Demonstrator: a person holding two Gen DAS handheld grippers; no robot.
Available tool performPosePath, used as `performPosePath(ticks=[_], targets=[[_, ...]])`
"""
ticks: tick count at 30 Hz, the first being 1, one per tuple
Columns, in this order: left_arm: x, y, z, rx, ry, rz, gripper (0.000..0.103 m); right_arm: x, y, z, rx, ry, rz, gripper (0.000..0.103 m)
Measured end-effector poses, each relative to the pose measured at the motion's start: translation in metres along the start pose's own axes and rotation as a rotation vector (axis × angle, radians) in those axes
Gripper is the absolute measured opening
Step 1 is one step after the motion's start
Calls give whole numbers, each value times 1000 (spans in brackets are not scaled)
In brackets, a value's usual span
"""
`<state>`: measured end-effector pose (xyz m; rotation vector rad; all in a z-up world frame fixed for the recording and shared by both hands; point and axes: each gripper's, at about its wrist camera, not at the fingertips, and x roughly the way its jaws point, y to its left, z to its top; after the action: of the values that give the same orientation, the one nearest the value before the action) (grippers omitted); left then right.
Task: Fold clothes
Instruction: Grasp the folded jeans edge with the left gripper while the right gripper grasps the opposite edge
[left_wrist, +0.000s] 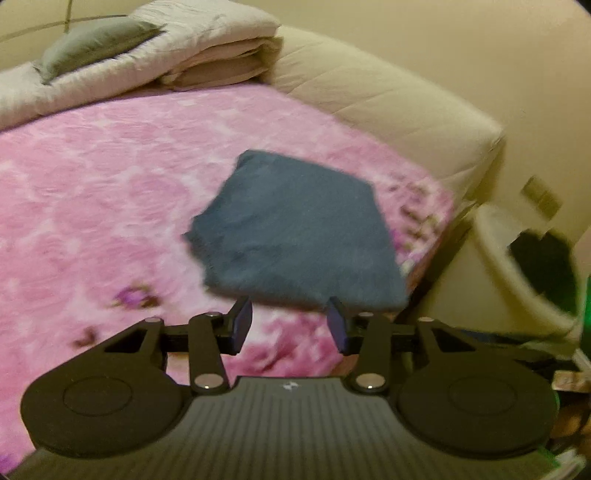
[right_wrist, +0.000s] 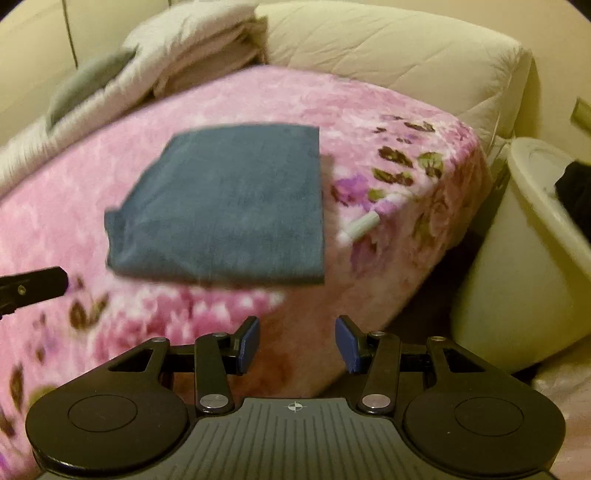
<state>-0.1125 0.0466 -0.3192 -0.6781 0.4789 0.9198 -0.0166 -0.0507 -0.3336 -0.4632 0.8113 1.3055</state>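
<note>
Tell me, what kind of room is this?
Most likely a bedroom: a bed under a pink floral blanket, folded quilts stacked at its head, and a pale laundry basket beside it.

Soft cloth, matt plastic
Ahead of the left gripper (left_wrist: 290, 325), a matt blue knit garment (left_wrist: 295, 229) lies on a fuzzy pink blanket (left_wrist: 110, 192); right, a smooth cream plastic bin (right_wrist: 517, 277).

a home bedroom: a bed under a pink floral blanket (left_wrist: 110, 192), folded quilts (left_wrist: 221, 55), a pillow (left_wrist: 96, 40).
</note>
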Motion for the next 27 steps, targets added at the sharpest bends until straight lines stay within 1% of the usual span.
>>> performPosePath(ticks=[1,2,5,7,11,13,14,16,18,19,20,22,23,24,25,26,27], targets=[[7,5,3,-17,-2,-25,37,2,-7,2,26,-27,35,49],[14,9,7,-28,-4,-33,37,5,-13,5,45,-51,73,49],[37,23,19,-45,-10,-32,37,15,-26,17,80,-109,185,49],[54,33,27,-56,-12,-37,38,30,-32,28,95,-105,230,49],[94,56,37,-68,4,-15,39,61,-43,43,129,-108,286,49],[117,70,38,-82,34,-10,39,77,-49,47,145,-110,328,49],[124,77,37,-89,43,-24,39,84,-52,48,150,-109,350,49],[131,88,37,-102,48,-64,38,97,-58,52,152,-91,375,49],[128,95,46,-114,50,-96,36,101,-68,61,166,-75,392,49],[124,98,50,-120,41,-111,39,102,-77,66,193,-70,398,49],[120,102,56,-121,24,-122,45,103,-88,72,226,-69,406,49],[118,114,71,-117,-1,-119,50,107,-109,83,290,-64,424,50],[122,121,77,-123,3,-122,52,112,-119,88,321,-57,437,55],[128,128,84,-135,13,-126,52,120,-128,94,347,-41,450,64],[134,135,90,-146,24,-131,53,129,-137,99,368,-17,464,67],[143,141,96,-164,47,-151,53,138,-143,104,384,8,482,69],[153,146,101,-184,76,-177,53,148,-147,110,395,35,503,70]])
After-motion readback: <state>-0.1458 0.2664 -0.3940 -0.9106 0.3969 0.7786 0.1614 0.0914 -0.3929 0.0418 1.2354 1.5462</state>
